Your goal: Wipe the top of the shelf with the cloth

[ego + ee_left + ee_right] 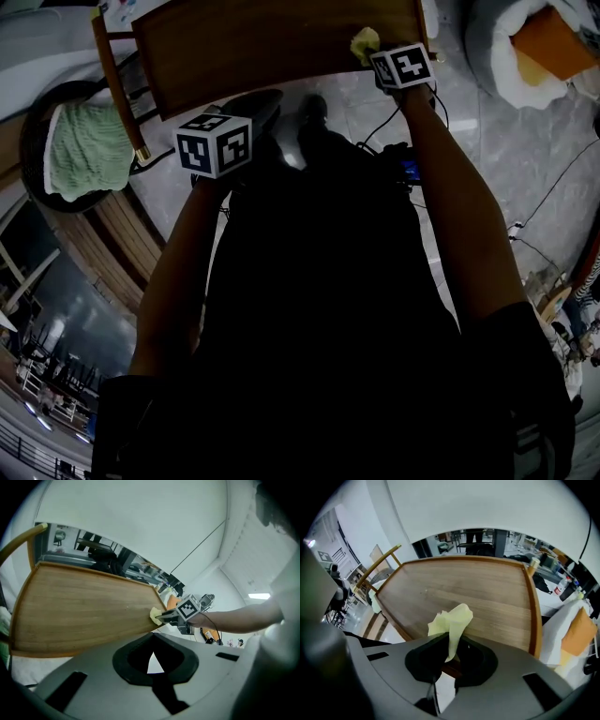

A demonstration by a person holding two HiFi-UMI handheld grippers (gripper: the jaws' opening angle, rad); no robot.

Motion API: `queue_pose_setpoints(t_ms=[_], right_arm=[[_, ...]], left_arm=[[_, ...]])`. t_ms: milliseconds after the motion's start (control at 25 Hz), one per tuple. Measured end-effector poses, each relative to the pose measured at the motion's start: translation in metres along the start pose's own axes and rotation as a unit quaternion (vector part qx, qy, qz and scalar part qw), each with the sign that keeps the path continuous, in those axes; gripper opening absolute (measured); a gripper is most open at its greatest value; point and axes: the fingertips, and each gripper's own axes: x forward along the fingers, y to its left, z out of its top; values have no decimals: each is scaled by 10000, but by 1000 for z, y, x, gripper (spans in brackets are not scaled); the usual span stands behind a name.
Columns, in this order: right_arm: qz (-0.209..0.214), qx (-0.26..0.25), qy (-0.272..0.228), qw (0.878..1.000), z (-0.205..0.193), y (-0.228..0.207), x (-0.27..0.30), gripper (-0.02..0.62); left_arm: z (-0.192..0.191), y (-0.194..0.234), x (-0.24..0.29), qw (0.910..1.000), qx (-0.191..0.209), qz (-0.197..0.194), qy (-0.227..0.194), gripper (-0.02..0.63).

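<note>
R gripper (450, 644) has its fingers clamped on the yellow cloth (452, 620), w/ the wad pressed at the near right corner of the shelf top (478, 592). That's prob. a start corner, so strokes can run across the wood. L gripper (152, 654) hangs off the near-left edge, fingers together on nothing, prob. parked out of the wipe path: 1 cloth, 1 working hand.

Crumpled pale-yellow cloth (451, 623) upright at near edge; wooden shelf top (473, 590) level.
</note>
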Motion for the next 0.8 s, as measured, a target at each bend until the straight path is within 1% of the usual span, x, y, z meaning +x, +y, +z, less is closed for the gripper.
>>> queue_pose_setpoints(t_ms=[200, 320, 480, 560, 600, 640, 680, 720, 760, 800], right_arm=[[-328, 146, 18, 9994, -20, -46, -19, 49], [-613, 107, 80, 9980, -26, -66, -28, 49], [-1017, 26, 119, 9947, -26, -78, -33, 49], [-997, 164, 74, 9949, -23, -78, -32, 49], [-876, 256, -47, 9958, -18, -75, -34, 48], [-712, 339, -297, 9964, -9, -72, -39, 48], [-552, 406, -698, 9952, 7, -69, -49, 48], [-399, 468, -1216, 9907, 30, -66, -66, 48], [-224, 537, -1789, 9821, 56, -63, -88, 48], [3, 617, -2381, 9693, 85, -57, -116, 48]], left_arm=[[-5, -16, 14, 10000, 25, -32, -3, 11], [-7, -21, 14, 10000, 28, 5, -19, 11], [-6, -25, 6, 9999, 84, 64, -82, 11], [0, -23, -2, 9998, 93, 83, -185, 11], [3, -22, -7, 9996, 96, 96, -248, 11], [6, -20, -13, 9994, 103, 114, -308, 11], [10, -18, -20, 9992, 115, 136, -370, 11], [14, -17, -27, 9988, 128, 162, -442, 11], [19, -15, -33, 9983, 140, 195, -524, 11], [25, -14, -40, 9977, 149, 233, -617, 11]])
